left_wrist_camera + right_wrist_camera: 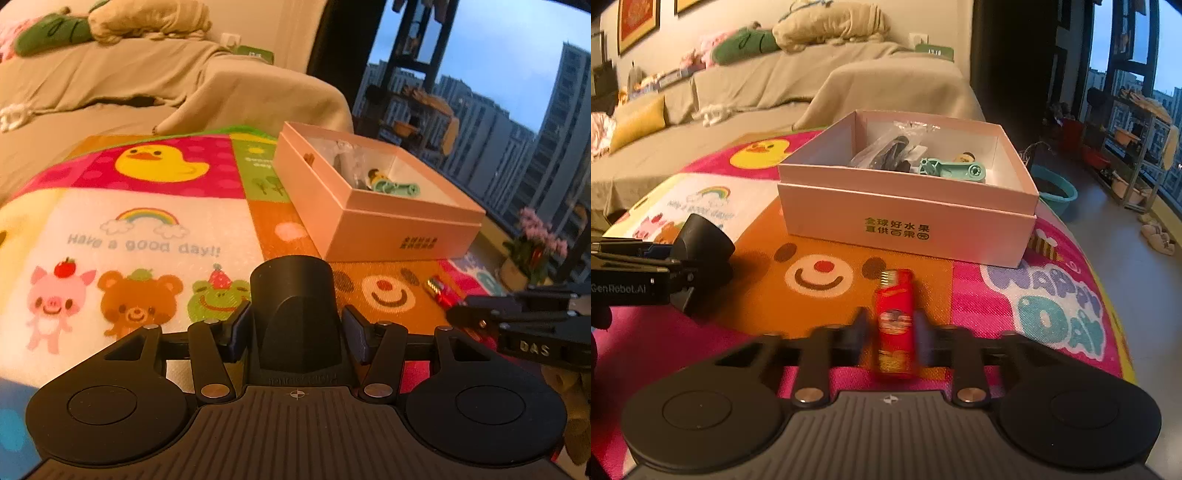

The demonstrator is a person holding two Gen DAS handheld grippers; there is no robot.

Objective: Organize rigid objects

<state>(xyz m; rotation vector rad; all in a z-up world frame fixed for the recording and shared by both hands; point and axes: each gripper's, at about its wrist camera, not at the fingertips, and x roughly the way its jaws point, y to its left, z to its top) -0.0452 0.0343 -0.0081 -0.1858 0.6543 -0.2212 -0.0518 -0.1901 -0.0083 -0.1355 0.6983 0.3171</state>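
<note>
My left gripper (295,334) is shut on a black cone-shaped plastic part (295,306), held above the cartoon mat; it also shows in the right wrist view (701,243). My right gripper (892,332) has its fingers on either side of a red lighter (894,321) that lies on the mat; the fingers are blurred and look close to its sides. The lighter also shows in the left wrist view (441,291). A pink open box (908,221) stands beyond it and holds a mint-green tool (955,170) and a bagged dark item (886,151). The box also shows in the left wrist view (402,229).
A colourful cartoon mat (1052,302) covers the round table. A beige covered sofa (757,92) with cushions stands behind. To the right are a teal basin (1056,188) on the floor, shelves and a window.
</note>
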